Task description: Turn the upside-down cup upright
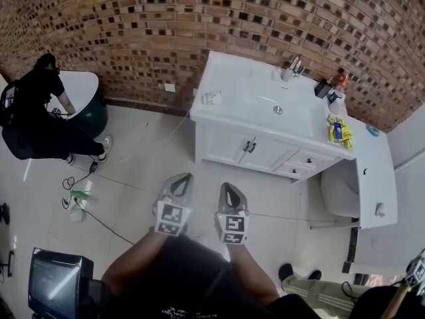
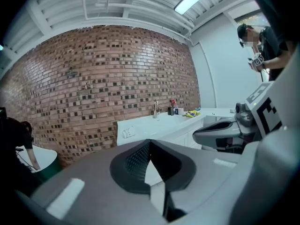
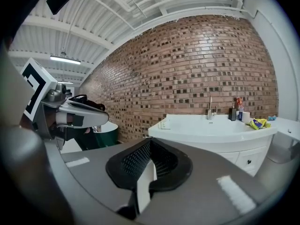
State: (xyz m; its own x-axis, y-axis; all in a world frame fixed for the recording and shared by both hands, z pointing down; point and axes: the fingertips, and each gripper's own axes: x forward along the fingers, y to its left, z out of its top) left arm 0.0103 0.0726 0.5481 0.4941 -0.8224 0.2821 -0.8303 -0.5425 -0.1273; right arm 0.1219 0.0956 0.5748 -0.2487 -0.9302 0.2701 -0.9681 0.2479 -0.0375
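Note:
A white vanity counter (image 1: 239, 88) with a sink stands against the brick wall, well ahead of both grippers. A small white cup-like thing (image 1: 337, 104) (image 3: 245, 116) sits at the counter's right end beside dark bottles; it is too small to tell which way up it stands. My left gripper (image 1: 182, 179) (image 2: 149, 144) and right gripper (image 1: 228, 189) (image 3: 150, 143) hang side by side over the floor tiles, both shut and holding nothing. Each points towards the vanity, far from the cup.
A faucet (image 1: 294, 66) and a yellow packet (image 1: 340, 131) are on the counter. A toilet (image 1: 339, 190) stands right of the vanity. A person in black (image 1: 40, 111) crouches by a green tub (image 1: 96, 105) at the left. Cables (image 1: 86, 198) cross the floor.

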